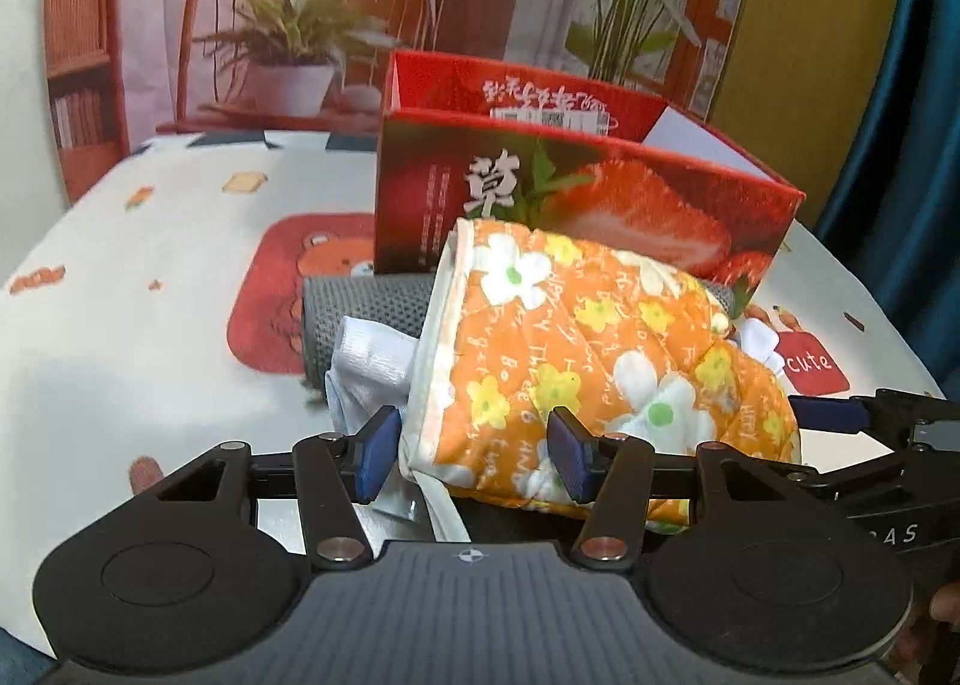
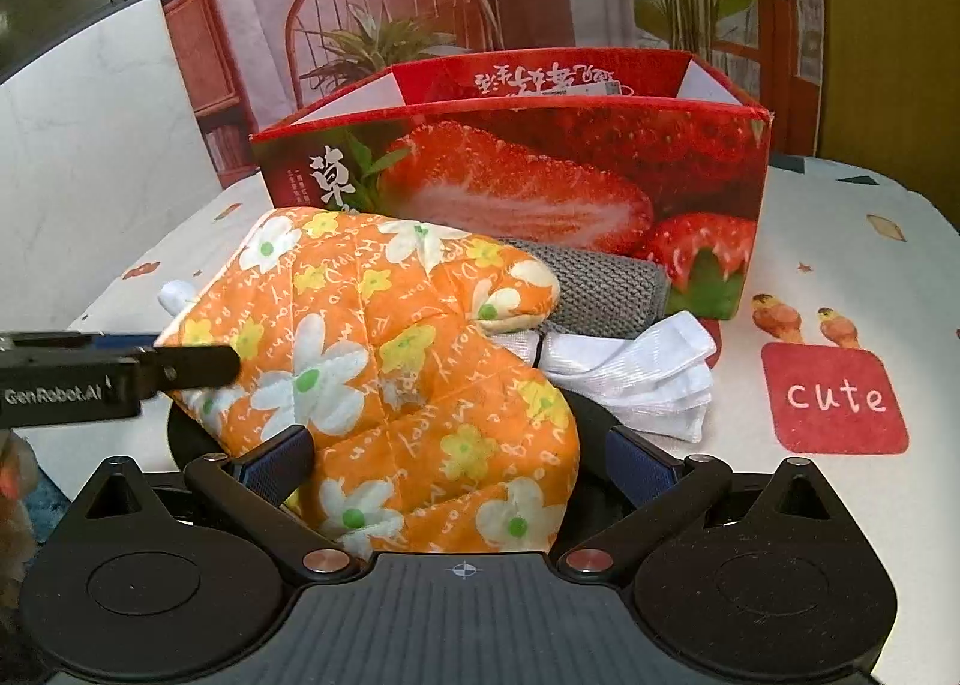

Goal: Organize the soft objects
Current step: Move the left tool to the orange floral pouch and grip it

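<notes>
An orange flowered oven mitt [image 1: 600, 349] [image 2: 396, 361] lies on a pile with a grey knitted cloth [image 1: 366, 301] [image 2: 606, 289] and a white cloth [image 1: 366, 361] [image 2: 636, 367], in front of a red strawberry box [image 1: 576, 205] [image 2: 540, 175]. My left gripper [image 1: 474, 457] is open, its blue pads on either side of the mitt's cuff end. My right gripper [image 2: 462, 463] is open around the mitt's rounded end. The left gripper's finger [image 2: 180, 367] shows at the mitt's left in the right wrist view.
The table carries a white cloth with cartoon prints [image 1: 150, 325], including a red "cute" patch [image 2: 840, 397]. A printed backdrop of a chair and plants [image 1: 312, 25] stands behind the box. The right gripper's finger [image 1: 852, 415] shows at right in the left wrist view.
</notes>
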`<state>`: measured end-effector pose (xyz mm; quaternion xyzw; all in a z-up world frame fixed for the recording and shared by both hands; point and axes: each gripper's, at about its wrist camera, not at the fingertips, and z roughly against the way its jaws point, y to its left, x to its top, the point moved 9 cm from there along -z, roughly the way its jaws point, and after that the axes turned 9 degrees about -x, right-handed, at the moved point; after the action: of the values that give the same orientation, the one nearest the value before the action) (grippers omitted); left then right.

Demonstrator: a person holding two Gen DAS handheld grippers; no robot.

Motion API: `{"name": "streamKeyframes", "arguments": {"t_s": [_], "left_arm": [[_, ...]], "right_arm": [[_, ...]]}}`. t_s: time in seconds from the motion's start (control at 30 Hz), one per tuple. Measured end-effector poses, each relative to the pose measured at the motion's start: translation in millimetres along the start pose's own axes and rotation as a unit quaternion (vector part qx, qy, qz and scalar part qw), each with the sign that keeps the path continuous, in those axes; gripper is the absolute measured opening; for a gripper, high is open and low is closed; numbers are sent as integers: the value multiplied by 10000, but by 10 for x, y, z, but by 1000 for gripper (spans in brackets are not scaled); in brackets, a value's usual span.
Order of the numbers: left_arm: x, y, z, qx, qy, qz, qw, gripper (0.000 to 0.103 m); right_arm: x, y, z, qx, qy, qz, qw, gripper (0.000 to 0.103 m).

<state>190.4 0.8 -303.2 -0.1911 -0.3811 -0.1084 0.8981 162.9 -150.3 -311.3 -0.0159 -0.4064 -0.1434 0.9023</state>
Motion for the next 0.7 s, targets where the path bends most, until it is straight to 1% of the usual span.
{"name": "streamKeyframes", "arguments": {"t_s": [0.07, 0.17, 0.23, 0.3, 0.37, 0.5, 0.7], "left_arm": [[-13, 25, -11, -36, 33, 71, 10000, 57], [-29, 55, -27, -123, 78, 208, 9997, 57], [-39, 63, -34, -166, 97, 326, 9993, 57], [-35, 71, -21, -194, 58, 438, 9988, 56], [-28, 60, -23, -200, 35, 433, 9989, 55], [-40, 30, -53, -200, 82, 386, 9990, 55], [-60, 8, -109, -241, 225, 303, 9990, 55]], "right_arm": [[-5, 2, 0, -3, 0, 29, 10000, 101], [-5, 15, 14, 20, -14, 51, 10000, 95], [5, 21, 28, 57, -38, 56, 10000, 90], [20, 23, 44, 62, -76, 49, 9999, 89], [33, 20, 54, 65, -99, 38, 9999, 87], [73, 16, 81, 51, -202, -5, 9998, 82], [178, 27, 195, 20, -613, 29, 9981, 75]]}}
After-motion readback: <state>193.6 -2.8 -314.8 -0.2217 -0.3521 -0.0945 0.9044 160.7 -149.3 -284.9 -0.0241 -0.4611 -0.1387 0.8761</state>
